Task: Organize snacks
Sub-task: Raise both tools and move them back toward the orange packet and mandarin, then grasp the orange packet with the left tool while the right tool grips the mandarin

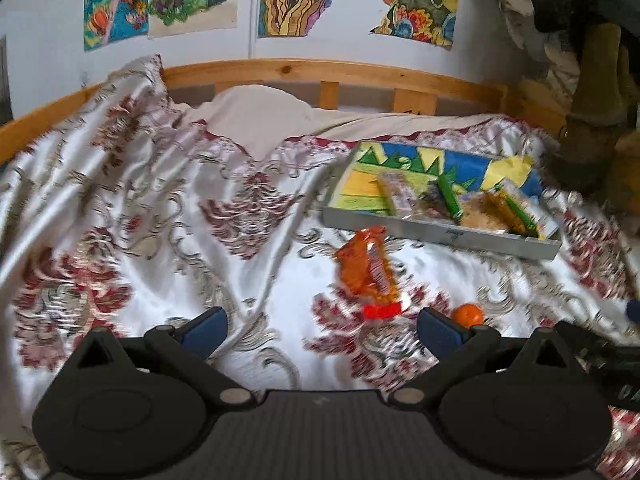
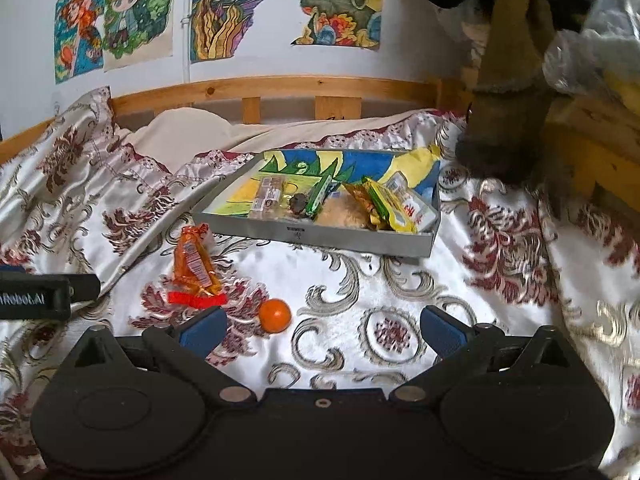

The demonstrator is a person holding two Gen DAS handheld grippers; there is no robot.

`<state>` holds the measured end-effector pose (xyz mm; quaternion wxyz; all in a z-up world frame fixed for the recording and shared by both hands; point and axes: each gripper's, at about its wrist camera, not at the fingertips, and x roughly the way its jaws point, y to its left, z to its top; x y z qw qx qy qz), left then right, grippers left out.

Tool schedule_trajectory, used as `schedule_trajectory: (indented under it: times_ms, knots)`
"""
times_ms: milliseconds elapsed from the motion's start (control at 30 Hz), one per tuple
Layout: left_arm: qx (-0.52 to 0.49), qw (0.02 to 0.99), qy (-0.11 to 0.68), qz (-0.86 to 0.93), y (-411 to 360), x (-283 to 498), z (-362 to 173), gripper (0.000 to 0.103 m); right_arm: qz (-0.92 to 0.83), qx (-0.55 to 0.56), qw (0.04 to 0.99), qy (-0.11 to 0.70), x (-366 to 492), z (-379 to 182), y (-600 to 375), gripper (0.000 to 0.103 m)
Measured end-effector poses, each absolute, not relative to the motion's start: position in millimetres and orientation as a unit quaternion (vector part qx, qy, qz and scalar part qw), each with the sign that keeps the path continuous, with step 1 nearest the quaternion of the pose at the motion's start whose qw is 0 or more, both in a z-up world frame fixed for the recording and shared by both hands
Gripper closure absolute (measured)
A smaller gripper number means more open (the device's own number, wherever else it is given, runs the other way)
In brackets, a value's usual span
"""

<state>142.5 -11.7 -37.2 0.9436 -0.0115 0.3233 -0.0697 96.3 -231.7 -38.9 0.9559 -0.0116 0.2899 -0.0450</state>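
Your orange snack packet (image 2: 195, 266) lies loose on the bedspread (image 2: 360, 280), just in front of the near left corner of the grey tray (image 2: 320, 236) and apart from it, its red crimped end pointing toward you. A small orange fruit (image 2: 275, 315) sits on the cloth near that red end, on the side away from the tray's left corner, not touching the packet. In the left wrist view the same packet (image 1: 370, 270) appears blurred, again just short of the tray (image 1: 440, 232), with the fruit (image 1: 467, 314) partly hidden behind a blue pad.

Inside the tray, over a colourful drawn lining, you already have several wrapped snacks: a clear-wrapped bar (image 2: 267, 196) toward the left, a green stick (image 2: 320, 196) near the middle, and a yellow-green packet (image 2: 390, 206) toward the right end. What lies under them is too jumbled to name.

Your left gripper (image 1: 322, 330) is spread wide and holds nothing; it hangs over the bedspread nearer you than the packet. Your right gripper (image 2: 322, 330) is likewise spread wide and empty, nearer you than the tray, with the fruit just beside its left pad.

Beyond the tray a wooden bed rail (image 2: 280, 88) runs along the wall, with coloured drawings (image 2: 224, 12) pinned above it.
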Motion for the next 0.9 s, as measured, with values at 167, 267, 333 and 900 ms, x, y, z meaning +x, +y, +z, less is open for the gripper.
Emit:
schedule_trajectory:
  times_ms: [167, 267, 333, 900]
  knots:
    - [-0.055, 0.935, 0.339, -0.091, -11, 161, -44, 0.000, -0.031, -0.065, 0.952, 0.297, 116, -45, -229, 0.001]
    - [-0.059, 0.934, 0.341, -0.090, -13, 174, -49, 0.000, -0.020, -0.106, 0.949, 0.295, 130, -50, -229, 0.001]
    - [-0.057, 0.934, 0.343, -0.087, -14, 184, -54, 0.000, -0.015, -0.129, 0.948, 0.292, 138, -53, -228, 0.001]
    - [-0.079, 0.938, 0.335, -0.036, -30, 241, -96, 0.000, 0.035, -0.089, 0.943, 0.317, 182, -96, -224, 0.001]
